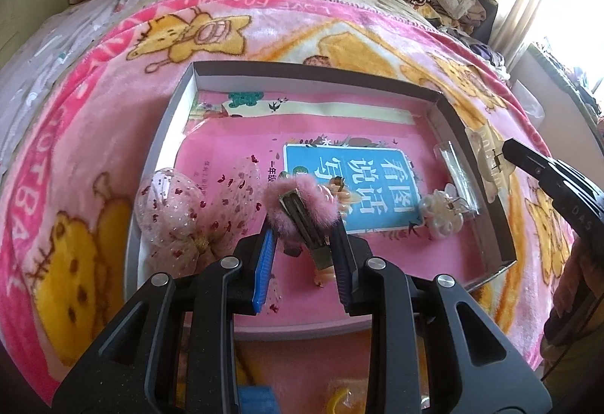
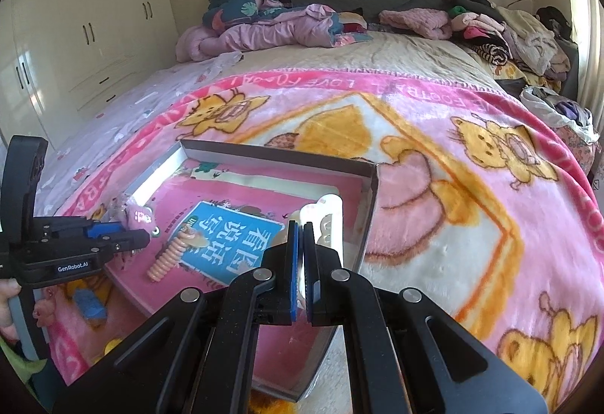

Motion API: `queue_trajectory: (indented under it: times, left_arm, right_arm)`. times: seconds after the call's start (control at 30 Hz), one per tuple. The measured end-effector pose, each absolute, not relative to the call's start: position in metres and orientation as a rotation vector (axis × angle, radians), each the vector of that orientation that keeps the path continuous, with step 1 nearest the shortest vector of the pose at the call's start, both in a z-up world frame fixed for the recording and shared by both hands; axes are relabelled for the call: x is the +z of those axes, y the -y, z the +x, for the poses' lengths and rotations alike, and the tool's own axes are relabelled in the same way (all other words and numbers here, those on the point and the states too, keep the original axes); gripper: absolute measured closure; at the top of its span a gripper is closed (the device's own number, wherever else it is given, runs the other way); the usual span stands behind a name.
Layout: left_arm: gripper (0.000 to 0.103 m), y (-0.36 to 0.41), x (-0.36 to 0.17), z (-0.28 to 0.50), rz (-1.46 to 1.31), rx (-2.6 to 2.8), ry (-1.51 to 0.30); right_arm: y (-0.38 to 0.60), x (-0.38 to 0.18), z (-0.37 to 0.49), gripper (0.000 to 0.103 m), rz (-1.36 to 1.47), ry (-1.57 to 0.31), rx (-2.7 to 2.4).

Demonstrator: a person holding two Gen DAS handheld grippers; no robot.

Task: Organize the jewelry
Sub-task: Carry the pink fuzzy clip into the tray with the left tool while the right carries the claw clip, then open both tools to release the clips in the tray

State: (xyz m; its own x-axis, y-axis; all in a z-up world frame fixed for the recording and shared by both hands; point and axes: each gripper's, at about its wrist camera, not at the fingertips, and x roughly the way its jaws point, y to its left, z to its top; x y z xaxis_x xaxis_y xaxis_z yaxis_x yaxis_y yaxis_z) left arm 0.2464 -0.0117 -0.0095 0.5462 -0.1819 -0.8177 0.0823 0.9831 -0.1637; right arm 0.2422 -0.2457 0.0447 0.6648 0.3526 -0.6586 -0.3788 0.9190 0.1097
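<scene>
Left gripper [image 1: 304, 225] clamped on a pink fluffy hair clip [image 1: 298, 204], held above the near part of the shallow box [image 1: 302, 72]. Right gripper [image 2: 301, 236] closed on a white claw clip [image 2: 330, 221] at the box's right wall. Mesh bow [image 1: 181, 210] near the left wall, pearl flower clip [image 1: 441, 215] by the right wall.

A wide bed [image 2: 396, 51] carries a pink cartoon-bear blanket [image 2: 472, 210], which lies directly ahead of and beneath the right gripper [image 2: 301, 225]. A shallow grey box [image 2: 279, 154] rests on it, while crumpled clothes [image 2: 502, 32] crowd the far side.
</scene>
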Motion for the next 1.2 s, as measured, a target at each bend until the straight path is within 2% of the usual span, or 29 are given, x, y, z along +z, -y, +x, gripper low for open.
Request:
queue_trajectory:
  times: [0.47, 0.73, 1.07, 1.1, 1.17, 1.2]
  left_arm:
    - [0.082, 0.008, -0.023, 0.256, -0.094, -0.146, -0.993]
    - [0.067, 0.009, -0.022, 0.251, -0.092, -0.165, -0.981]
    - [0.053, 0.007, -0.007, 0.237, -0.090, -0.165, -0.950]
    - [0.053, 0.006, -0.005, 0.236, -0.092, -0.165, -0.946]
    - [0.049, 0.005, 0.000, 0.233, -0.099, -0.164, -0.936]
    - [0.046, 0.004, 0.002, 0.231, -0.105, -0.165, -0.931]
  right_arm:
    - [0.235, 0.027, 0.261, 0.100, -0.037, -0.774, 0.378]
    - [0.242, 0.024, 0.260, 0.100, 0.003, -0.798, 0.360]
    - [0.244, 0.028, 0.245, 0.099, 0.021, -0.804, 0.360]
    - [0.245, 0.030, 0.242, 0.098, 0.022, -0.798, 0.363]
    - [0.246, 0.034, 0.238, 0.088, 0.020, -0.789, 0.360]
    - [0.246, 0.036, 0.235, 0.079, 0.016, -0.781, 0.358]
